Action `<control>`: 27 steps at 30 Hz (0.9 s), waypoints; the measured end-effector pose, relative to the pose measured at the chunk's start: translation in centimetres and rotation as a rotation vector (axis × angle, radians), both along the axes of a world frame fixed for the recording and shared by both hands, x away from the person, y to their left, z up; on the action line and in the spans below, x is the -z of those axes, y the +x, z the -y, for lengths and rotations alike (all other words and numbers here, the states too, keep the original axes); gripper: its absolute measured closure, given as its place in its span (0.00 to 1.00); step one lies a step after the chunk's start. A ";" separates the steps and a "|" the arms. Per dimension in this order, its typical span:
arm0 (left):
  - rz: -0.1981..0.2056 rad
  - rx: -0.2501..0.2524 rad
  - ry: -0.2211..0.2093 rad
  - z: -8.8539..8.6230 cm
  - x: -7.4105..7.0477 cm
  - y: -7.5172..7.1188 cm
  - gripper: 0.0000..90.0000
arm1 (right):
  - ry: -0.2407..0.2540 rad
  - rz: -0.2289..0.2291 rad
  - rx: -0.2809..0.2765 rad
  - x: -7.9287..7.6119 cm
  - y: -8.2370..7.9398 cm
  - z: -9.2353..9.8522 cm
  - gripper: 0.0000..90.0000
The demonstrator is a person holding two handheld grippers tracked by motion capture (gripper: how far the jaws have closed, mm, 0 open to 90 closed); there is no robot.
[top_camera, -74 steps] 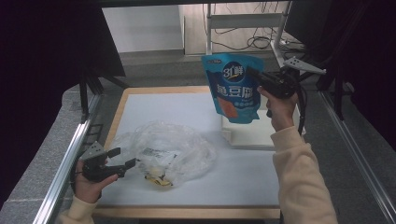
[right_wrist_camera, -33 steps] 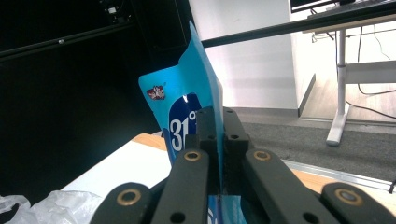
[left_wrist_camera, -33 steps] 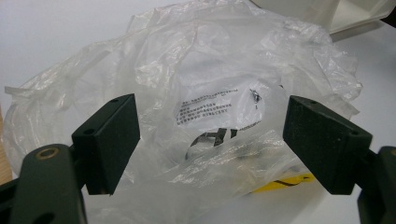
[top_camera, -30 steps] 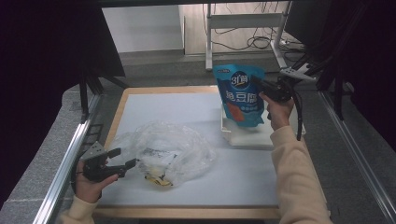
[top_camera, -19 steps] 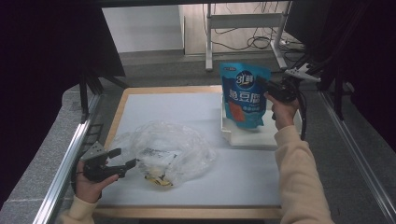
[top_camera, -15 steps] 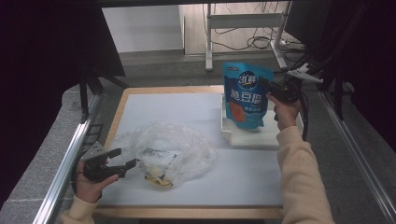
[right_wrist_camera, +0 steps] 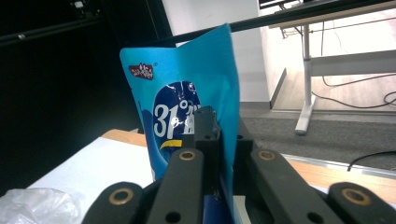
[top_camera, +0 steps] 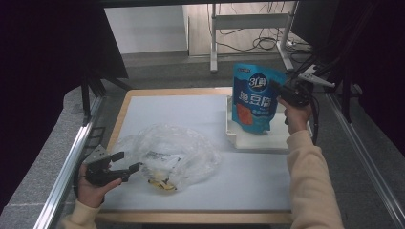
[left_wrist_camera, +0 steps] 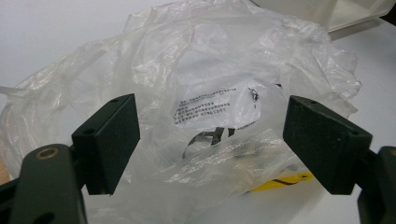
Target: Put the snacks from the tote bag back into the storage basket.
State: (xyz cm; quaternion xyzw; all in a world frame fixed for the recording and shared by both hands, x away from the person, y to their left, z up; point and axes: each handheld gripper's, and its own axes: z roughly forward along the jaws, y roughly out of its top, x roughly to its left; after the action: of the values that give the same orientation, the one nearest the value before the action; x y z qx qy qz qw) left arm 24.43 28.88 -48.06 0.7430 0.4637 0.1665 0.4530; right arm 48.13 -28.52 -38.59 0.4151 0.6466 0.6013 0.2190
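From above, the right gripper (top_camera: 282,91) should lower the blue pouch (top_camera: 255,98) squarely into the white tray (top_camera: 239,138); the left gripper view shows wide jaws around the plastic bag (left_wrist_camera: 210,93); the right gripper view shows jaws pinching the pouch's edge.

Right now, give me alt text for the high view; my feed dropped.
The right gripper pinches a blue pouch upright over a white tray. The left gripper, open, rests by a crumpled clear plastic bag on the white table.
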 end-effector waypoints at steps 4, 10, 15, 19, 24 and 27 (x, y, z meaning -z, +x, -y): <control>0.002 -0.002 0.000 -0.1 0.0 0.0 0.21 | -0.008 -0.004 0.008 0.0 -0.1 0.2 0.94; 0.001 0.000 0.001 0.0 0.0 0.0 0.21 | -0.026 -0.004 0.019 0.1 -0.5 0.5 0.91; 0.000 0.000 0.002 0.0 0.0 0.0 0.21 | -0.064 -0.004 0.022 -0.1 -0.9 0.4 0.88; 0.002 0.000 0.000 -0.1 -0.1 -0.1 0.21 | -0.079 -0.012 0.041 -0.1 -1.4 0.3 0.85; 0.004 -0.002 -0.001 -0.2 -0.1 -0.1 0.21 | -0.102 -0.016 0.057 0.0 -2.1 -0.1 0.83; 0.005 -0.005 0.000 -0.2 -0.2 -0.1 0.21 | -0.106 -0.021 0.056 0.0 -2.3 0.0 0.81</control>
State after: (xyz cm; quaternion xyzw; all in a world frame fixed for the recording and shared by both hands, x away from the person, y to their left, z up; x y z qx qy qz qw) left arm 24.30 29.08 -47.90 0.7415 0.4644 0.1695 0.4536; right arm 45.82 -28.53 -38.60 0.4268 0.6682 0.5555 0.2506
